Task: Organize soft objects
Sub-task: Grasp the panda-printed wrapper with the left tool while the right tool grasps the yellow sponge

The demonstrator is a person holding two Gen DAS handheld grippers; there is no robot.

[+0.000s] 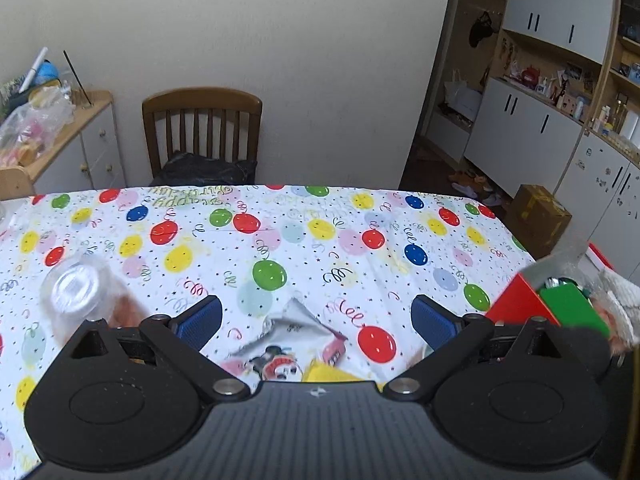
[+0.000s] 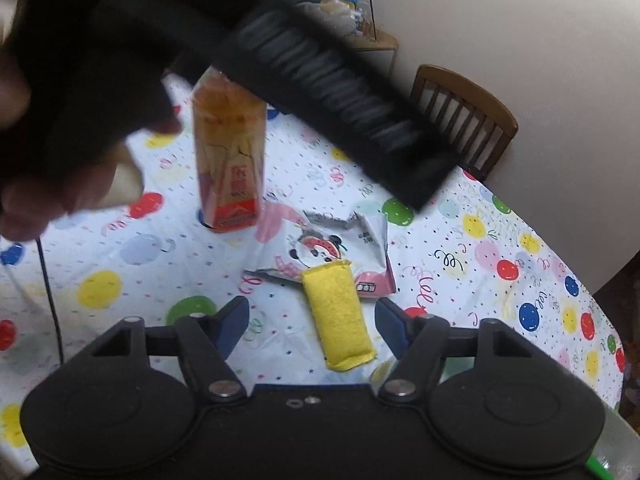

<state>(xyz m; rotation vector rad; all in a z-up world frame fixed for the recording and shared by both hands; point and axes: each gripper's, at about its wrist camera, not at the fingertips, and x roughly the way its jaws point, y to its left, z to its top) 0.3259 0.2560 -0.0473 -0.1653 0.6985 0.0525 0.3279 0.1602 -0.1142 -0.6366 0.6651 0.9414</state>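
Observation:
A yellow sponge (image 2: 338, 316) lies on the balloon-print tablecloth (image 2: 500, 240), its far end on a torn white snack wrapper (image 2: 332, 252). My right gripper (image 2: 312, 322) is open and low over the table, with the sponge between its blue pads, untouched. My left gripper (image 1: 316, 318) is open above the same wrapper (image 1: 288, 340), and a corner of the sponge (image 1: 328, 372) shows at its base. The other gripper's black body (image 2: 304, 68) crosses the top of the right wrist view, blurred.
A bottle of amber drink (image 2: 228, 152) stands behind the wrapper; in the left wrist view it (image 1: 86, 292) shows blurred at the left. A red and green box (image 1: 552, 304) sits at the table's right edge. A wooden chair (image 1: 202, 136) stands at the far side.

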